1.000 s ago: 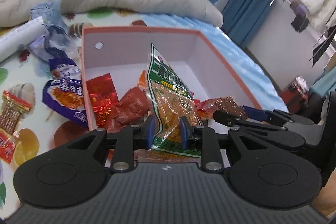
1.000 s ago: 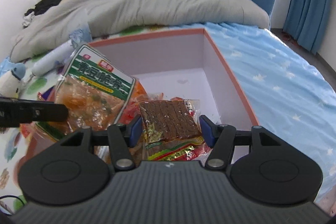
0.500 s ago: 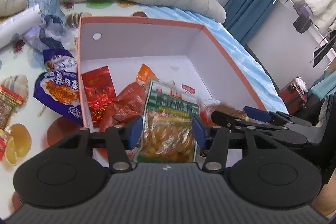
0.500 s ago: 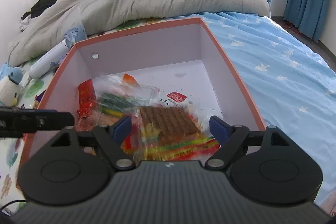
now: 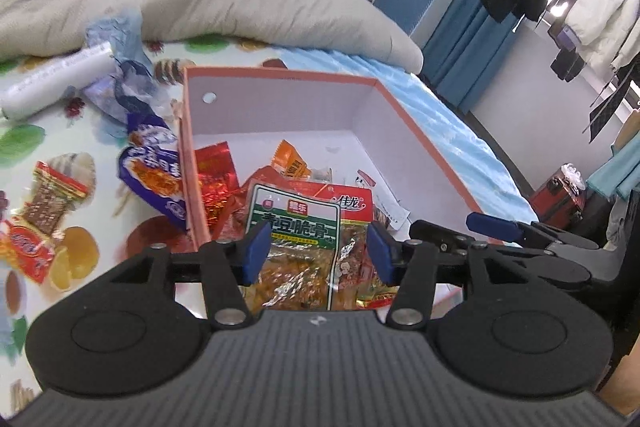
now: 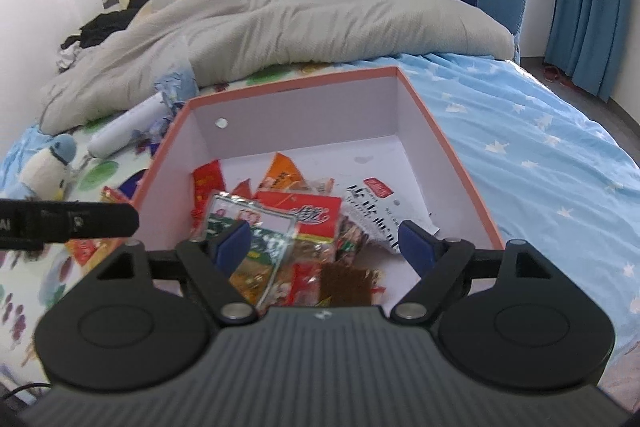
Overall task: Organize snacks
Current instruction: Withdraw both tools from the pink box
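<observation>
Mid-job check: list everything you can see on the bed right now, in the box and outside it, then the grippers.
box: one, orange rim, white inside, on the bed.
green-label packet: one, lying in the box's near end.
red-topped packet: one, in the box, partly under the green-label one.
brown-strip packet: one, near wall of box.
small red and orange packets: several, box's left side.
white paper slip: one, box's right side.
purple bag: one, outside against the box's left wall.
red-wrapped snacks: a few, on the printed sheet at left.
white tube: one, beyond them.
plush toy: one, far left.
grey duvet: one, behind.
left gripper: open, just released.
right gripper: open, just released.
</observation>
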A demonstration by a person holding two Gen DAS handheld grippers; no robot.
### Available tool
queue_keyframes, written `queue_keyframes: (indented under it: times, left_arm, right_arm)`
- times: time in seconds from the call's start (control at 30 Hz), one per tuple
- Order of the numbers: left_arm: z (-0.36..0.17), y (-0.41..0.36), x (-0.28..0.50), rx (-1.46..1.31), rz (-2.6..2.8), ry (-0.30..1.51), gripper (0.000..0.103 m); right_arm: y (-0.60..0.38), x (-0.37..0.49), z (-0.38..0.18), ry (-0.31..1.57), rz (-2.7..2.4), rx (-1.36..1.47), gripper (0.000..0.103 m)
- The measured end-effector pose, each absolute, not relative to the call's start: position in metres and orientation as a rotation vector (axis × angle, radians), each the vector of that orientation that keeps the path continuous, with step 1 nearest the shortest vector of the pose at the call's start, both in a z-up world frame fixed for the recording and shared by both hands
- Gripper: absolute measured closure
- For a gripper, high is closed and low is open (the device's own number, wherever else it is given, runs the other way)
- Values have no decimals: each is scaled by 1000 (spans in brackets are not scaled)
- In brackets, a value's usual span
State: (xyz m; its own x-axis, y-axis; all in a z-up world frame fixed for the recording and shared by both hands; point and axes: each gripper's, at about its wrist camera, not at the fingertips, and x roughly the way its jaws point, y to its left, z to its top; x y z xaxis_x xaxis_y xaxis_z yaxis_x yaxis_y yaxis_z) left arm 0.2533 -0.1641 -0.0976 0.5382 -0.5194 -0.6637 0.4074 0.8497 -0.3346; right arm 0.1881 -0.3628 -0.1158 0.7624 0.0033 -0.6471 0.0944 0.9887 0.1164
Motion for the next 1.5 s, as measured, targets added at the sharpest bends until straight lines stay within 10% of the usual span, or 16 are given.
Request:
queue_keyframes:
  times: [1.5]
  left_arm:
    - [-83, 33, 104, -268, -268, 689, 24]
  right_arm:
    - [-212, 83, -83, 591, 155, 39, 21]
